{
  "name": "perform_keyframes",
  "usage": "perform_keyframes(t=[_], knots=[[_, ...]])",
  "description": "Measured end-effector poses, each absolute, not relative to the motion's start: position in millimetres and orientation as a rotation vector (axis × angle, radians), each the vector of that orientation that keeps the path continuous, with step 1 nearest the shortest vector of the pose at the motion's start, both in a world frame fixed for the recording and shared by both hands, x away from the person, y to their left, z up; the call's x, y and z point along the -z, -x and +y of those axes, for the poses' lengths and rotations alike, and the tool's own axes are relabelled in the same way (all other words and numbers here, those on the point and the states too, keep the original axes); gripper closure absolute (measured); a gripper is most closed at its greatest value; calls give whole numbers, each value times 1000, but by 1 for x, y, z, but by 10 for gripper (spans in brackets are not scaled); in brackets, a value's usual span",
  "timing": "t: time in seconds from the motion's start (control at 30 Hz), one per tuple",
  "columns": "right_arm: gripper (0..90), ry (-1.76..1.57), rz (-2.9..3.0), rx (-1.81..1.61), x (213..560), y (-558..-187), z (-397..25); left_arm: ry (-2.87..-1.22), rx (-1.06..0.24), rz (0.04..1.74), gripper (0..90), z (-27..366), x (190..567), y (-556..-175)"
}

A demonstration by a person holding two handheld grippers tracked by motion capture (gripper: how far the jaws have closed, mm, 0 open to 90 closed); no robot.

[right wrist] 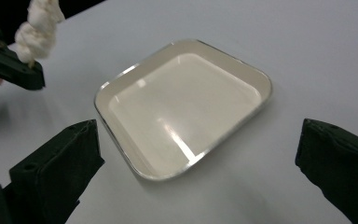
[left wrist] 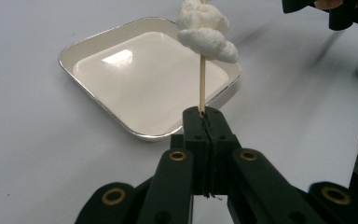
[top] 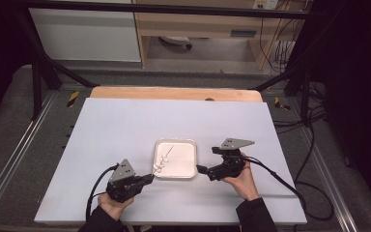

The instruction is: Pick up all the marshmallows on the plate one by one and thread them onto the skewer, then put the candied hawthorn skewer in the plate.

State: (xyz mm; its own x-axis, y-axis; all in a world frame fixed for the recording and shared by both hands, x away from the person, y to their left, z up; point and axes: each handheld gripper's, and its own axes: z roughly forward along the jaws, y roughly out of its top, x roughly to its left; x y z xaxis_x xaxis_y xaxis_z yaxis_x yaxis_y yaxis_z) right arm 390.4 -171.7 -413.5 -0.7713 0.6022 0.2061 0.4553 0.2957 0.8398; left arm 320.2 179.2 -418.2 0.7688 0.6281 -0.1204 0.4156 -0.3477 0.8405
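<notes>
Skewer (left wrist: 202,86) clamped in left tongs (left wrist: 207,116); right tongs (right wrist: 198,154) agape.

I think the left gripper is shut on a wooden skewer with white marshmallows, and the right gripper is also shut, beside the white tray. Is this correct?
Not quite. The right gripper is open: in the right gripper view its jaws stand wide apart with the white tray between them. The rest holds: the left gripper is shut on the wooden skewer with white marshmallows.
</notes>
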Motion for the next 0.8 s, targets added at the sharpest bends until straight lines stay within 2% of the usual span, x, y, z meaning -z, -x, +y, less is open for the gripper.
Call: perform_keyframes(t=[0.4, 0.8], knots=[[4, -1041, 2395, -1324, 440, -382, -216, -2022, -266, 817, 886, 173, 409, -336], [4, -1024, 2386, -1278, 447, -374, -236, -2054, -248, 843, 884, 161, 400, -357]])
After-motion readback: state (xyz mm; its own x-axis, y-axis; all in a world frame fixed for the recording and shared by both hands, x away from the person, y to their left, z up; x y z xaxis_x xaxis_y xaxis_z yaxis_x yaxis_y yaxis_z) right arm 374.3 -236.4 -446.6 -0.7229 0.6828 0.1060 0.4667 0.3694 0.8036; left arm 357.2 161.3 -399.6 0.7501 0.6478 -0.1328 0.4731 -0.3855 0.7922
